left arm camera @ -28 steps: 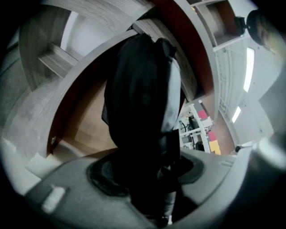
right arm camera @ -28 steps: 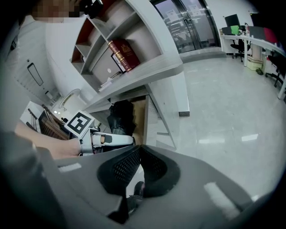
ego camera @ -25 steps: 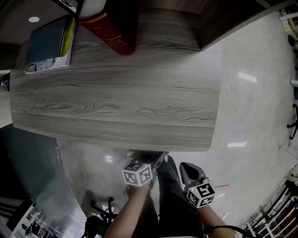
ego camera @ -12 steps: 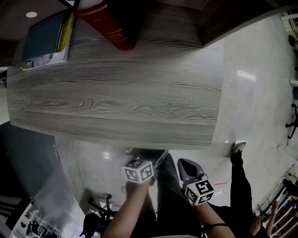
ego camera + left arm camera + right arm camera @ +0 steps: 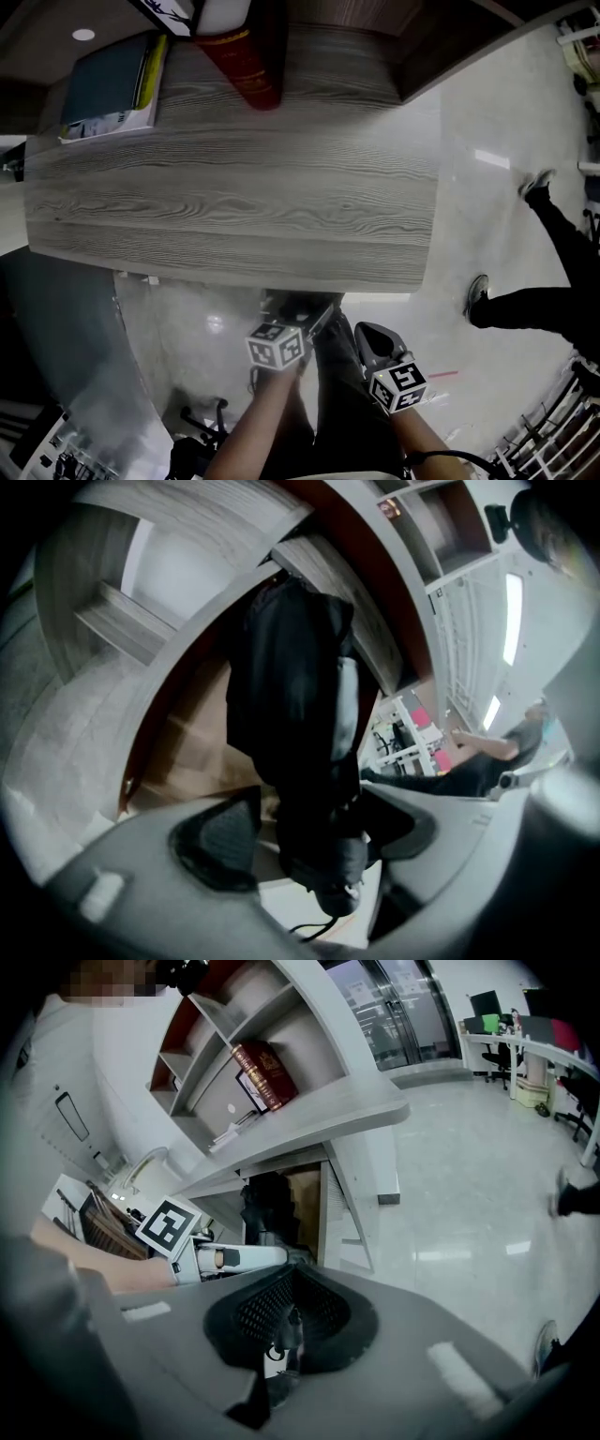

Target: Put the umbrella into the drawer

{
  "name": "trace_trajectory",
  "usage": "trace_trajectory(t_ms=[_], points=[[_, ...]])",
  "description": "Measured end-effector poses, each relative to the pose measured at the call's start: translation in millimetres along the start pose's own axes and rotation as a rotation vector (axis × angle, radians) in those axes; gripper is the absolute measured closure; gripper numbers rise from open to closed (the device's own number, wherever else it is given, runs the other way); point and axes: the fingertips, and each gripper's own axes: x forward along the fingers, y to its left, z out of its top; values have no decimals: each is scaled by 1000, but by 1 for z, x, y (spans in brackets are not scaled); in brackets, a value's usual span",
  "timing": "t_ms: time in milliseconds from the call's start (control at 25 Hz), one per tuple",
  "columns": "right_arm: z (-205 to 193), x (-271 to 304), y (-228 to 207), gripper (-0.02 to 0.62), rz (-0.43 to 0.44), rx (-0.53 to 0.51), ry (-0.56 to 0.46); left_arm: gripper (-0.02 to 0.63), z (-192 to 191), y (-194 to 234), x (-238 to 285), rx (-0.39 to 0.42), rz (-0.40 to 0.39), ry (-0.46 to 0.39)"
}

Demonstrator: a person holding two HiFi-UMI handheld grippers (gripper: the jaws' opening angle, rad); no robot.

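Note:
A black folded umbrella (image 5: 291, 696) runs from between my left gripper's (image 5: 314, 819) jaws up into the open drawer (image 5: 187, 747) under the desk. Those jaws are opening; the dark pads (image 5: 220, 836) stand off the umbrella's handle end on both sides. In the head view the left gripper (image 5: 314, 319) sits just below the desk's front edge, with the umbrella (image 5: 302, 307) dark ahead of it. My right gripper (image 5: 370, 336) hangs to its right, apart from the umbrella. Its pads (image 5: 323, 1312) meet at the tips, and the right gripper (image 5: 292, 1274) holds nothing of the umbrella (image 5: 267, 1202).
A grey wood desk (image 5: 234, 197) carries a red book (image 5: 246, 66) and a blue notebook (image 5: 103, 89) at the back. A passer-by's legs (image 5: 534, 300) cross the shiny floor at the right. Open shelves (image 5: 216, 1063) rise behind the desk.
A passer-by's legs have come in at the right and moved further up the floor. Both grippers have stayed below the desk's front edge.

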Motion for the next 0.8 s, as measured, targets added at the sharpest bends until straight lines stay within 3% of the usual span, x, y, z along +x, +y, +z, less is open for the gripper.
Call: trace_trajectory(t_ms=[400, 800], points=[[16, -29, 45, 591, -22, 8, -69, 306, 17, -22, -60, 96, -15, -43], [55, -88, 132, 591, -6, 10, -139, 399, 52, -92, -186, 213, -32, -141]])
